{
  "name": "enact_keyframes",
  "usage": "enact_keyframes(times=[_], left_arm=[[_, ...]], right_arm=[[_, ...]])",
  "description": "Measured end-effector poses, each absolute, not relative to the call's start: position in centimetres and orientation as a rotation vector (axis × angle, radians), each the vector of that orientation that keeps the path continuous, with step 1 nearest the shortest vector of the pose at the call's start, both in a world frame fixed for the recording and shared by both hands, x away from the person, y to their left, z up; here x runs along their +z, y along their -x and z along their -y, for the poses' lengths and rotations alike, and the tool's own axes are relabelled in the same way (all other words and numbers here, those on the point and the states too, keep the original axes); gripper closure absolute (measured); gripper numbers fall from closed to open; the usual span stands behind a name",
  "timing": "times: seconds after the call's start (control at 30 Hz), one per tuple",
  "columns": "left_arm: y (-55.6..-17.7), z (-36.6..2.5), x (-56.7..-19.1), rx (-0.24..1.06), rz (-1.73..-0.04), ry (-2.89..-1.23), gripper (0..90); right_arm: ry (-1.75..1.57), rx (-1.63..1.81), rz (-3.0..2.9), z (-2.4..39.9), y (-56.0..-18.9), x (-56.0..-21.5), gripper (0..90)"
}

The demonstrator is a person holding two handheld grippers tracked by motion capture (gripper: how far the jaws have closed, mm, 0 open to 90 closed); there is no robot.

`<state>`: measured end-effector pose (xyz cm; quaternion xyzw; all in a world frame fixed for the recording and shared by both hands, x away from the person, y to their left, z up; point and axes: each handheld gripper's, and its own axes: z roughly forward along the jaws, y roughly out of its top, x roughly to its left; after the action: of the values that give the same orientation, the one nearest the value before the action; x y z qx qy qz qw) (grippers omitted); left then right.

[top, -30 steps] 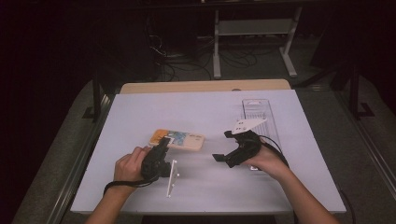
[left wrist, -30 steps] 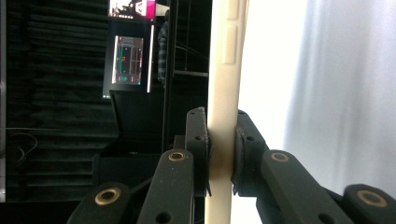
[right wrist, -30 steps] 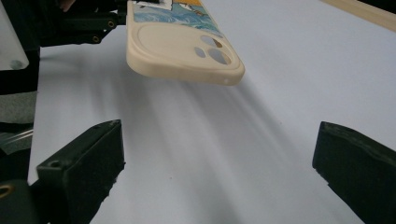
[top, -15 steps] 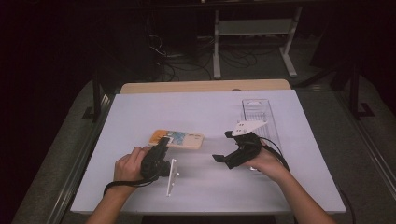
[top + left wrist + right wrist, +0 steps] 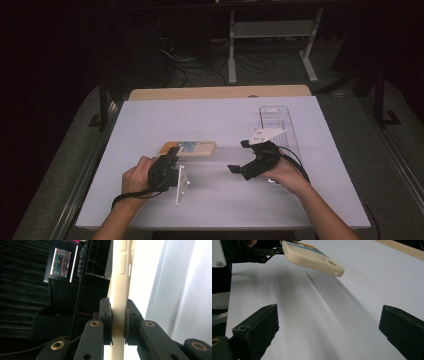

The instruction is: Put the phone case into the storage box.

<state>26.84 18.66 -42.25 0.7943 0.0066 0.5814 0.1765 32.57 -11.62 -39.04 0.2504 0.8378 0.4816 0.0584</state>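
- No visible change from the earlier high views: both hands, the phone case and the clear tray stayed where they were.
- Phone case [image 5: 189, 148]: cream-coloured, flat, rounded corners, smooth matte plastic, printed blue-and-orange face upward; button ridges and small holes along its thin edge in the right gripper view [image 5: 312, 257].
- Held at its left end, just above the white table [image 5: 215, 120], left of centre and toward the near side.
- Left gripper [image 5: 170, 159]: black, closed tight on the case edge; in the left gripper view, dark pads [image 5: 106, 315] pressed against both sides of the cream rim [image 5: 120, 285].
- Right gripper [image 5: 239, 156]: black, jaws spread wide, nothing between them, hovering right of the case and apart from it; in the right gripper view, blocky matte fingertips [image 5: 259, 327] framing bare tabletop.
- Clear tray [image 5: 277, 122]: transparent, rectangular, ribbed plastic, lying beyond the right gripper.
- White plates on both grippers, flat and drilled with small holes; the left one [image 5: 181, 185] seen edge-on.
- Table surface smooth, pale, matte; wooden strip [image 5: 220, 92] along the far edge.
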Motion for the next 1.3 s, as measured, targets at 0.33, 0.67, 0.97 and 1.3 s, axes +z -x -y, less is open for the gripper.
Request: enact_keyframes(times=[0.33, 0.67, 0.97, 1.3], left_arm=[[-27.2, -18.9, -42.0, 1.538, -0.132, -2.261, 79.3], [-27.5, -19.0, -41.6, 1.403, -0.251, -2.267, 79.3], [-27.9, -19.4, -41.1, 1.296, -0.348, -2.259, 79.3], [-28.3, -19.8, -40.7, 1.2, -0.437, -2.24, 79.3]], right_arm=[[-0.743, 1.47, -2.531, 11.6, -32.7, -39.1, 2.1], [-0.752, 1.471, -2.534, 11.6, -32.7, -39.1, 2.1], [-0.755, 1.472, -2.535, 11.7, -32.8, -39.1, 2.1], [-0.757, 1.467, -2.537, 11.7, -32.8, -39.1, 2.2]])
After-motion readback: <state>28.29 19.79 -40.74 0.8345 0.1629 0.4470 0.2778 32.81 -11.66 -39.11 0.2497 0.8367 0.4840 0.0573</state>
